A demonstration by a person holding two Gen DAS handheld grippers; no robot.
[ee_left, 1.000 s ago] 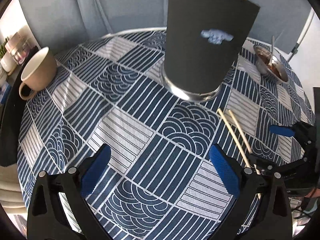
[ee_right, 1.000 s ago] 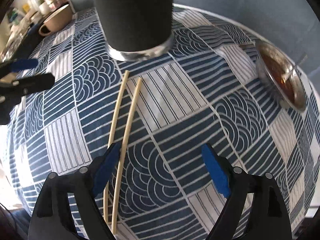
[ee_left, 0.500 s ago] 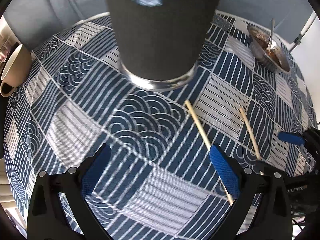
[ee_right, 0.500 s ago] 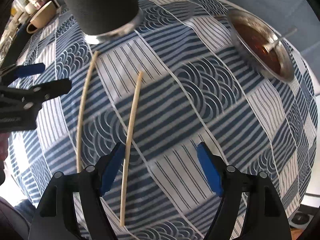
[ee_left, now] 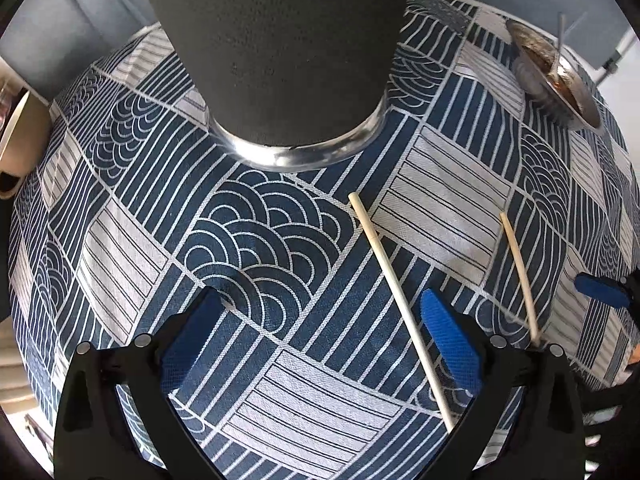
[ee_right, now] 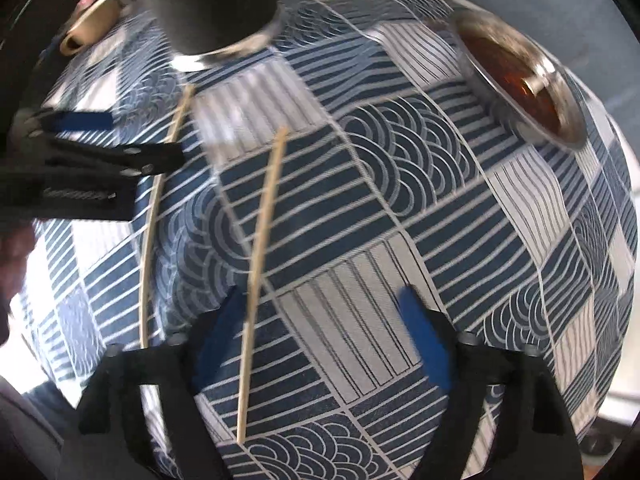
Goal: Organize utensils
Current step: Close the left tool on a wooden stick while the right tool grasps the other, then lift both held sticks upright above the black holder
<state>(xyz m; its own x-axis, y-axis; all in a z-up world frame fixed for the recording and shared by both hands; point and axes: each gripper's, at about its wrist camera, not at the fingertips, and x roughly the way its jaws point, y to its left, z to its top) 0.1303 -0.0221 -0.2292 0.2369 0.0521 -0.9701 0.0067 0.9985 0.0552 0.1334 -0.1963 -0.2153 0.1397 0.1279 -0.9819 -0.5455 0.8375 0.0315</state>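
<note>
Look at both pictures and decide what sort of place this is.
Probably a home dining table: a patterned tablecloth, loose chopsticks, a metal bowl holding brown food, and a beige mug at the edge.

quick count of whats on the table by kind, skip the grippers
chopsticks lying loose: 2, one and another
black holder cup: 1
beige mug: 1
metal bowl with brown sauce: 1
total: 5
</note>
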